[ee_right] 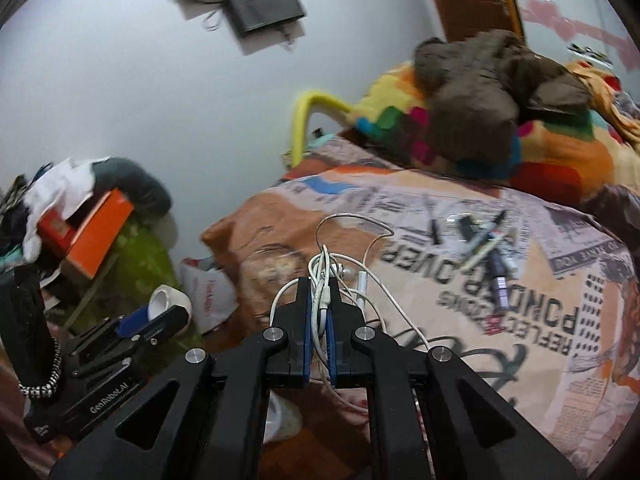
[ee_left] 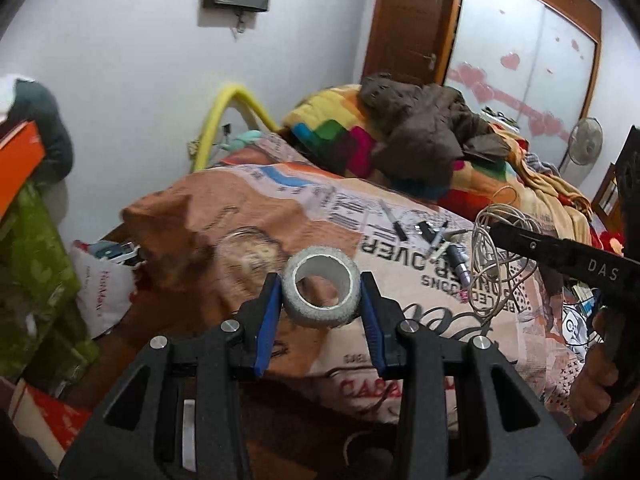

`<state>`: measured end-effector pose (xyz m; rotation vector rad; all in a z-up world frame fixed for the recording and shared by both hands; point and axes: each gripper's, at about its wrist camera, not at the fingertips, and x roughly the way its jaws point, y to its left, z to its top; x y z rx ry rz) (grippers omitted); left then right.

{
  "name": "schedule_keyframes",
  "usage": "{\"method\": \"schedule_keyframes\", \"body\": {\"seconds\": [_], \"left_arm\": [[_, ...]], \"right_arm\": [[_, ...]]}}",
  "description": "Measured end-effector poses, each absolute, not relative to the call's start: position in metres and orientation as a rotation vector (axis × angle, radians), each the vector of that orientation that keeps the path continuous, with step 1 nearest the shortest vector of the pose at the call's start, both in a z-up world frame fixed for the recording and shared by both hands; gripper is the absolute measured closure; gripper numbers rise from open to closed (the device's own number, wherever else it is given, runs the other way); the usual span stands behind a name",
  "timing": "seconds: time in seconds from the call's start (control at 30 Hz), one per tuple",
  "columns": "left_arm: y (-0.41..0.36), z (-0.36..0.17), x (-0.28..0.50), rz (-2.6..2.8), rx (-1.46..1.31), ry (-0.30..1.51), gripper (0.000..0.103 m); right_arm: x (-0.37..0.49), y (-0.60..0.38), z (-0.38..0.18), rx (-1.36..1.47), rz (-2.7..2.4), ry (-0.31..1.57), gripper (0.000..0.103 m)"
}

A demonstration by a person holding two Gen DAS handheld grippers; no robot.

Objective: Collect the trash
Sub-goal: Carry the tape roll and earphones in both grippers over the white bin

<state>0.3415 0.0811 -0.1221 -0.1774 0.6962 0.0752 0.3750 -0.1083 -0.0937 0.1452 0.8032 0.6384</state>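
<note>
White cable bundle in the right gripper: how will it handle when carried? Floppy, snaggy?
Probably floppy: the white cable bundle droops in loose loops around the right gripper, whose jaws pinch only a few strands. Likely light, since a thin pinch holds it. Trailing loops and the plug end could snag on the pens or the bedspread if dragged low.

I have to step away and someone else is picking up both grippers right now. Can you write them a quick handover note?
Left gripper: shut on the tape roll, held up off the bed.
Right gripper: shut on the tangled white cable, also lifted.
Still on the bedspread: pens and markers, in a loose cluster.
White plastic bag: beside the bed, lower left.
Done: two items picked up.
Left: drop both, probably in that bag, then collect the pens if they count as trash.
</note>
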Motion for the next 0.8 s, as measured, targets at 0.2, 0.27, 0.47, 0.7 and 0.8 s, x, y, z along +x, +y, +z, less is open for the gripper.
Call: {"method": "schedule_keyframes", "body": {"seconds": [0.2, 0.27, 0.47, 0.7, 0.8], "left_arm": [[0.121, -0.122, 0.298, 0.144, -0.217, 0.69, 0.065], [0.134, -0.125, 0.285, 0.17, -0.227, 0.691, 0.065], [0.175, -0.147, 0.251, 0.243, -0.278, 0.713, 0.065], [0.218, -0.188, 0.218, 0.322, -0.347, 0.767, 0.065], [0.233, -0.211, 0.209, 0.35, -0.383, 0.793, 0.065]], "right_arm": [[0.345, -0.058, -0.09, 0.089, 0.729, 0.805, 0.097], [0.337, -0.04, -0.094, 0.064, 0.76, 0.815, 0.097], [0.313, 0.013, -0.11, -0.006, 0.842, 0.854, 0.097], [0.292, 0.061, -0.139, -0.074, 0.913, 0.929, 0.097], [0.286, 0.075, -0.154, -0.107, 0.933, 0.965, 0.097]]}}
